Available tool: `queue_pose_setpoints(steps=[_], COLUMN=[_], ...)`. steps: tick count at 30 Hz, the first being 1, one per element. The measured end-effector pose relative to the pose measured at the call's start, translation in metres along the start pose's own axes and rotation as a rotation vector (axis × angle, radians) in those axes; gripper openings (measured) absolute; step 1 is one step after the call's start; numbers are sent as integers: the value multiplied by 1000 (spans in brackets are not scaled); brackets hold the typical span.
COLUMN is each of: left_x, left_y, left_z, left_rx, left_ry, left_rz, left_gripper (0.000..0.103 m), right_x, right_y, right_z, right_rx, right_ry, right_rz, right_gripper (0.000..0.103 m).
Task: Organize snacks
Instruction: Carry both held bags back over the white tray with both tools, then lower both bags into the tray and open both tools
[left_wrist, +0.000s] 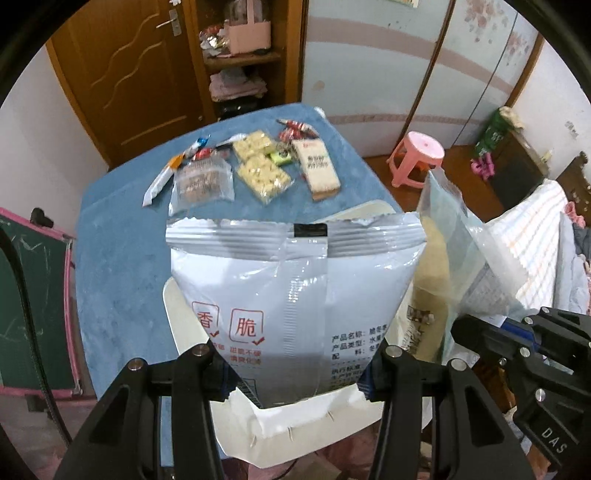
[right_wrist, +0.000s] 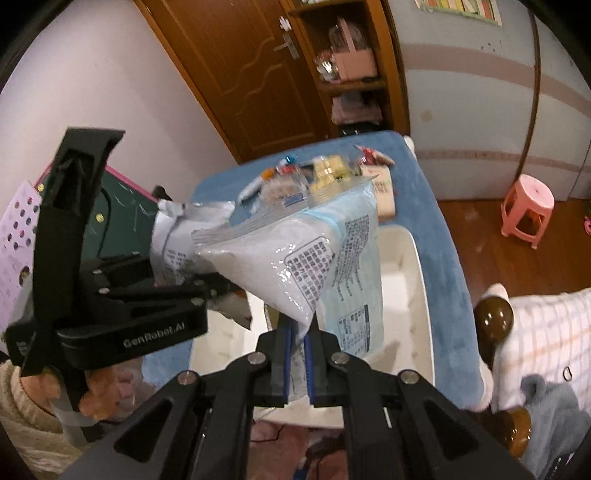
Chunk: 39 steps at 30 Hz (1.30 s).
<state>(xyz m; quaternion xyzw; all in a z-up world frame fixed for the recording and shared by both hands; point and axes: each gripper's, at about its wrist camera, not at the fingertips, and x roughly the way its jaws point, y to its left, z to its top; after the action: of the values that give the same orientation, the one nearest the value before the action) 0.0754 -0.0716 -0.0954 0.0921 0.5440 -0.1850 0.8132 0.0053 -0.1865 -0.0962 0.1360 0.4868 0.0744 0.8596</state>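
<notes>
While each gripper's jaws clamp one pouch, silver foil snack bag (left_wrist: 295, 295) and pale-blue plastic packet (right_wrist: 332, 266) should lower upright into the white rectangular bin (right_wrist: 410, 280).

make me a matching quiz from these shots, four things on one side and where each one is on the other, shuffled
Things
1. silver snack bag
2. pale blue snack bag
3. white bin
4. pink stool

Places
A. on the wooden floor beside the table
B. clamped in the right gripper, above the bin
C. on the blue tablecloth, under both held bags
D. clamped in the left gripper

Pairs: 1-D, 2-B, 3-C, 4-A
</notes>
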Motion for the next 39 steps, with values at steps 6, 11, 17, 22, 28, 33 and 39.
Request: queue_pose_setpoints(steps=[6,11,17,22,28,33,39], left_x=[9,8,-7,-15,-22,-27,-36], left_y=[-5,-7,-7,-9,-9,-8,-11], left_z=[-13,-18,-21,-25,-26,-28,-29], left_rx=[-15,-12,0,23,24,14,7], left_ry=[43,57,9,6,-9,-10,-29], left_rz=[32,51,95,100,98,105,117], left_gripper=[49,52,86,86,86,86,86], right_x=[4,8,3,-14,-21,-23,-28], right_y=[-9,-10,-9,-4,2,2,2], right_z=[-12,-17,-16,-11,-8,-8,-9], right_rx=[-11,-3,11,20,10,7,-1], right_ry=[42,65,50,-35,-55,-58,-69], right_rz=[-11,-9,-12,-5,-1,-5,1], right_gripper=[6,10,36,59,59,59,59])
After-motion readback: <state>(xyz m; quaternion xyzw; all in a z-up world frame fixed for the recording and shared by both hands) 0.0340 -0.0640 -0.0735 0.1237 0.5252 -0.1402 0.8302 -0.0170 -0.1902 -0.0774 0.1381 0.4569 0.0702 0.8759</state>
